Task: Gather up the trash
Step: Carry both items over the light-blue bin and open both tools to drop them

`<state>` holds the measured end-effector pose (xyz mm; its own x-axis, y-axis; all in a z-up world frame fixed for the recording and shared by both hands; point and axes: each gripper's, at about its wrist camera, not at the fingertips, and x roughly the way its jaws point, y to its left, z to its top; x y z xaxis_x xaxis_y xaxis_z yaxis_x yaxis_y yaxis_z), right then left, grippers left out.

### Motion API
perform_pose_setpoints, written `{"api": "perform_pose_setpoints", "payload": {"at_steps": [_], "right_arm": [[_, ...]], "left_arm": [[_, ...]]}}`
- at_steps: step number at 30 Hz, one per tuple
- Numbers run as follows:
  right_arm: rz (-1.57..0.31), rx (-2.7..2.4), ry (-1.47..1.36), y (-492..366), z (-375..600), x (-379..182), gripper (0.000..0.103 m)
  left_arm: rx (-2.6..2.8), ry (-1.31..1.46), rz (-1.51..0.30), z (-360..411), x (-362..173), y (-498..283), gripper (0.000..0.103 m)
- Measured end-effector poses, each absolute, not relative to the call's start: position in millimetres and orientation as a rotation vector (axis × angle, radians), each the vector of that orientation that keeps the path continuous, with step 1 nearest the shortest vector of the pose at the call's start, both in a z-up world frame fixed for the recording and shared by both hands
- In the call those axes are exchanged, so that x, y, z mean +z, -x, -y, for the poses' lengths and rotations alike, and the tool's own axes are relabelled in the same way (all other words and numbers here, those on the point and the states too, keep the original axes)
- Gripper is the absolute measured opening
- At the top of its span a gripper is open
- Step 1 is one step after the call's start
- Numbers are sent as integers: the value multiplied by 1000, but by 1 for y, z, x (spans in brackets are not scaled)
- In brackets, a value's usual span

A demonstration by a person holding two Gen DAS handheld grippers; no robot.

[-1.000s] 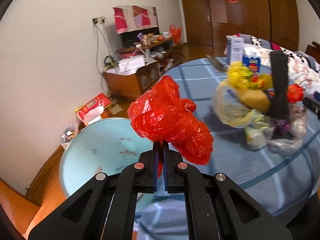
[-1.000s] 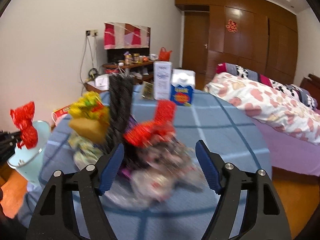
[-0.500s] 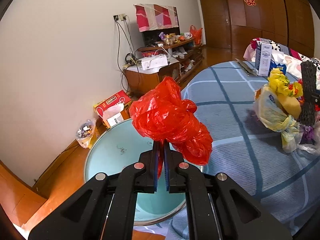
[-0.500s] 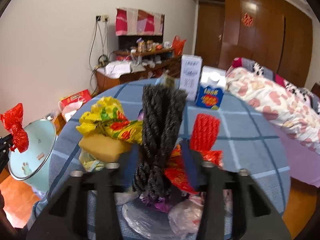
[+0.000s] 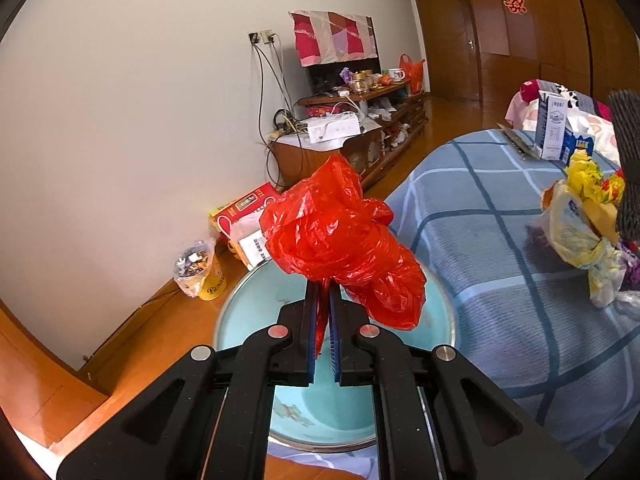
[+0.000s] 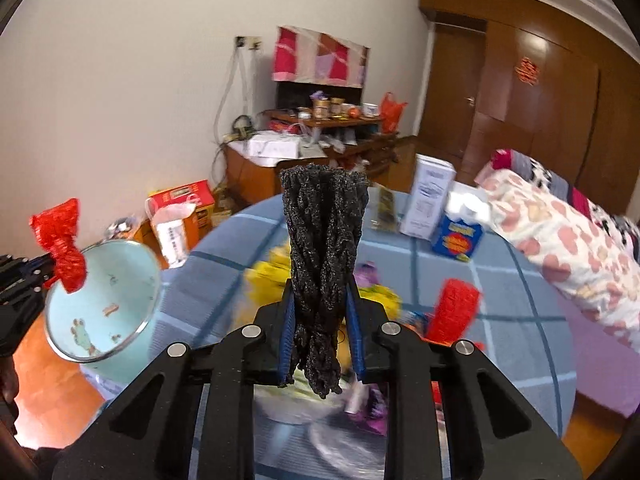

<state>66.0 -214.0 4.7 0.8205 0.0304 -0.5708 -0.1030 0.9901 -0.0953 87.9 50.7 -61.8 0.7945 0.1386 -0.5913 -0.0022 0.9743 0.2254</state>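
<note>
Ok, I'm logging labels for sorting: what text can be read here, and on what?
"囍": red paper sign on the wooden wardrobe.
White carton: print too small to read.
Blue box: yellow label blurred.
Red box: print too small.
Yellow cup: script unclear.

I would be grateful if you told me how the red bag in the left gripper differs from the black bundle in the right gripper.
The red bag is glossy, thin crumpled plastic; the black bundle is matte, coarse and twisted like rope. The bag bulges wide above the left gripper, pinched by a thin fold; the bundle stands tall and narrow, filling the right gripper. The bag hangs over the pale blue basin; the bundle is over the table. Both are clamped and lifted.
</note>
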Motion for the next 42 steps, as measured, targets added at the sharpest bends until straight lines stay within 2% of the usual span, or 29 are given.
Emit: {"api": "perform_pose_setpoints", "payload": {"at_steps": [22,42], "right_arm": [[-650,263,259,-110,89,-13,24],[-713,334,322,-123,36,-41,24]], "left_arm": [[226,-241,-672,-116,-67,-82,5],[257,-234,-703,-125,-75,-89,5]]}}
